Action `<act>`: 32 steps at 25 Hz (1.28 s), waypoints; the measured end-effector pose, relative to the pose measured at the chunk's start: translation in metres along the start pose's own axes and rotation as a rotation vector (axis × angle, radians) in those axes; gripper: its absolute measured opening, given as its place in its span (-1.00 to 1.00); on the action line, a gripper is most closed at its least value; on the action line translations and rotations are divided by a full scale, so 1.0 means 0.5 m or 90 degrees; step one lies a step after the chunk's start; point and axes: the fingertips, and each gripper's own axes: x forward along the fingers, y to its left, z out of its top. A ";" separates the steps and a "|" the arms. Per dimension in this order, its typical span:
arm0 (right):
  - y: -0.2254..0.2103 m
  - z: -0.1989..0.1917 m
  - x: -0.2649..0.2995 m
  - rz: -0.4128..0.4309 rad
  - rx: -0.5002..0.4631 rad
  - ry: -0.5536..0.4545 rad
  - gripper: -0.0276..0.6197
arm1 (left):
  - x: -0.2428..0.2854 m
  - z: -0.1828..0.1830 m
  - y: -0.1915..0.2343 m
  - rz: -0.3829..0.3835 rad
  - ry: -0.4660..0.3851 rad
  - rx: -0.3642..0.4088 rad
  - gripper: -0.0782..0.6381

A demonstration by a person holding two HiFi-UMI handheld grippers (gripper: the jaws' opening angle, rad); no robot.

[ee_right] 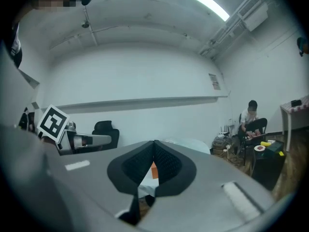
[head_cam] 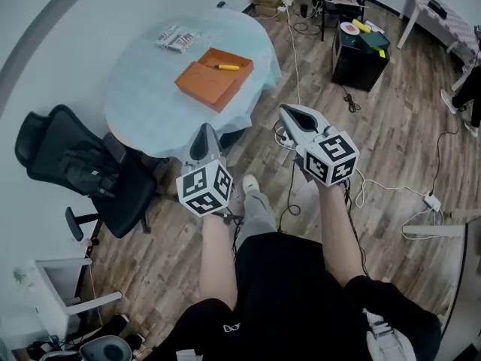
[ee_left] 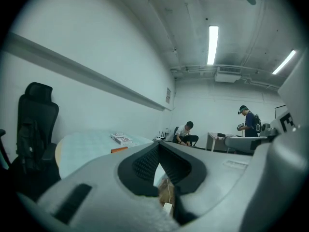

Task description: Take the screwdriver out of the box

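An open orange box (head_cam: 214, 77) lies on a round table under a pale blue cloth (head_cam: 143, 96). A yellow-handled screwdriver (head_cam: 227, 67) rests in the box near its far edge. My left gripper (head_cam: 205, 131) hovers off the table's near edge, its jaws shut and empty. My right gripper (head_cam: 289, 111) floats over the floor to the right of the table, also shut with nothing in it. In the left gripper view the box (ee_left: 119, 150) shows as an orange sliver on the table. In the right gripper view the box (ee_right: 153, 170) peeks through under the closed tips.
Small printed packs (head_cam: 175, 39) lie at the table's far side. A black office chair (head_cam: 83, 168) stands left of the table. A black cabinet (head_cam: 361, 55) and cables (head_cam: 297, 66) occupy the wooden floor to the right. Two people (ee_left: 186, 133) are at the room's far end.
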 end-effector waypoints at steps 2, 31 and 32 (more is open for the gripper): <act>-0.063 -0.019 0.015 -0.037 0.024 0.013 -0.90 | 0.053 -0.024 -0.009 -0.018 0.017 -0.001 -0.78; -0.261 -0.246 0.765 0.118 -0.058 0.396 -0.62 | 0.594 -0.123 0.318 -0.005 0.199 -0.094 -0.78; -0.264 -0.264 0.786 0.134 -0.086 0.427 -0.61 | 0.597 -0.127 0.326 0.004 0.201 -0.103 -0.78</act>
